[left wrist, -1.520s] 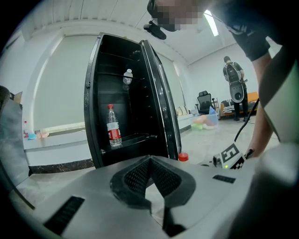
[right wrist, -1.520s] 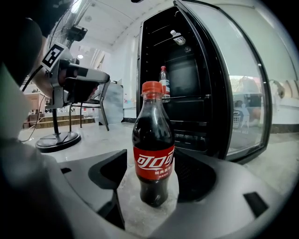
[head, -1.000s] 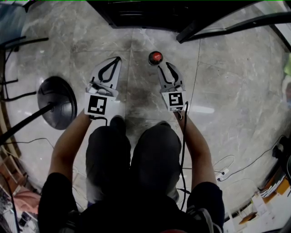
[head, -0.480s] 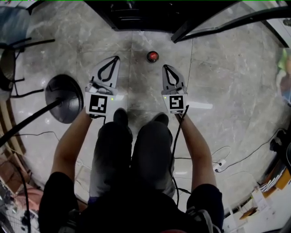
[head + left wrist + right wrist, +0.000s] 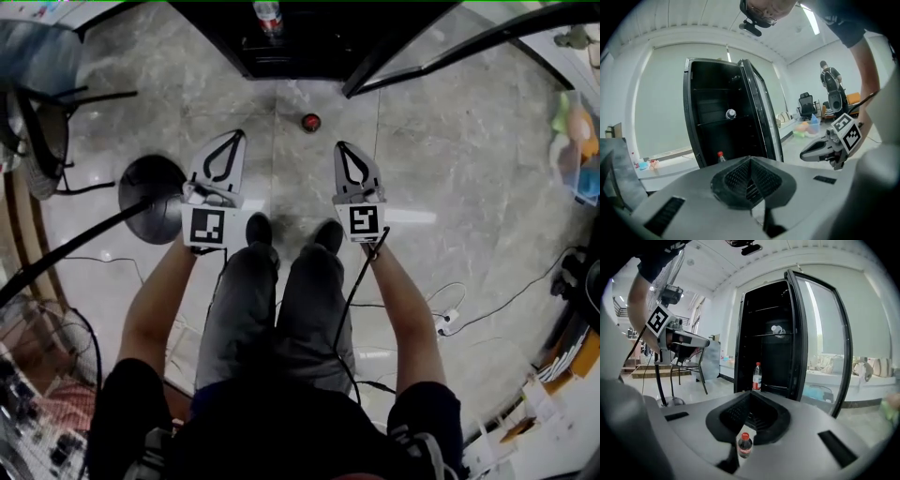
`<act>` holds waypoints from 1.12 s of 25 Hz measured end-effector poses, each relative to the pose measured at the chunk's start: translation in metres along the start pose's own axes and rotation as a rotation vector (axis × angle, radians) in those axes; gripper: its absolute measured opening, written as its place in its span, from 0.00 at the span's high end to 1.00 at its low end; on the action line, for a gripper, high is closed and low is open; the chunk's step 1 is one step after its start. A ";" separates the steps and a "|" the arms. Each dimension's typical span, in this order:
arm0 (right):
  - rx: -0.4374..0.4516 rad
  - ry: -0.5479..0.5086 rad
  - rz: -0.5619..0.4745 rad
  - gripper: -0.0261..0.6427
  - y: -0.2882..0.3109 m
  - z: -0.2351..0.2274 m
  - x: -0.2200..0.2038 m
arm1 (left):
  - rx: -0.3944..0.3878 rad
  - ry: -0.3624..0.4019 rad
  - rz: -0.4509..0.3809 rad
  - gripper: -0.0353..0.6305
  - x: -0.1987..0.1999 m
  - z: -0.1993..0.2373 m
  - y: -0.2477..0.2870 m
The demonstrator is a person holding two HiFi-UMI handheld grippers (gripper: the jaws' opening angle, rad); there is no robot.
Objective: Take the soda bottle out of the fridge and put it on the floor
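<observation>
Head view: soda bottle (image 5: pixel 310 122) upright on the floor (image 5: pixel 450 169), ahead of both grippers.
It stands near the open fridge (image 5: pixel 300 37), beyond and between my left gripper (image 5: pixel 239 136) and right gripper (image 5: pixel 340 147), touching neither. Both grippers have their jaws together on nothing. I cannot read its red label.

**Two grippers held out in front, jaws closed**

Seen from above, a standing person holds the left gripper (image 5: pixel 237 136) and right gripper (image 5: pixel 341 147) side by side but apart, pointing forward and roughly level. The bare left forearm (image 5: pixel 155 291) and right forearm (image 5: pixel 405 300) reach ahead of the body. Each gripper's jaws are pressed together with nothing between them.
</observation>
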State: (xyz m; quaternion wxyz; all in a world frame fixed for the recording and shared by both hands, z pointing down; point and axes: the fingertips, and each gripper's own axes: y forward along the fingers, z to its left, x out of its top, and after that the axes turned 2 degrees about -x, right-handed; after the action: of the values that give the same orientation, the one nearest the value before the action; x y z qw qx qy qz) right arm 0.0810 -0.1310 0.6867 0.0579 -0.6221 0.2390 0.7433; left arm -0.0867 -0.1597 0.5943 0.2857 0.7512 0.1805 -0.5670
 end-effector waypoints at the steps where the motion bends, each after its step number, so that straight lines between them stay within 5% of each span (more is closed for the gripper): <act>1: -0.003 0.007 -0.004 0.93 -0.007 -0.001 0.017 | 0.008 -0.015 -0.007 0.91 0.017 0.001 -0.006; 14: -0.002 0.057 -0.070 0.93 -0.104 -0.012 0.248 | 0.086 -0.096 -0.033 0.91 0.228 0.015 -0.086; 17: -0.015 0.070 -0.082 0.93 -0.127 -0.018 0.288 | 0.163 -0.092 -0.057 0.91 0.272 0.025 -0.100; 20: -0.030 0.083 -0.086 0.93 -0.143 -0.021 0.318 | 0.219 -0.100 -0.080 0.91 0.304 0.029 -0.109; 28: -0.047 0.079 -0.134 0.93 -0.190 -0.036 0.390 | 0.196 -0.098 -0.086 0.91 0.361 0.016 -0.131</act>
State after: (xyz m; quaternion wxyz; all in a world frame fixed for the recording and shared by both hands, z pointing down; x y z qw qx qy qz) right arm 0.1009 -0.0624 0.2574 0.0834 -0.6669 0.1812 0.7179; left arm -0.0713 -0.0875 0.2175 0.1949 0.7383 0.1422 -0.6298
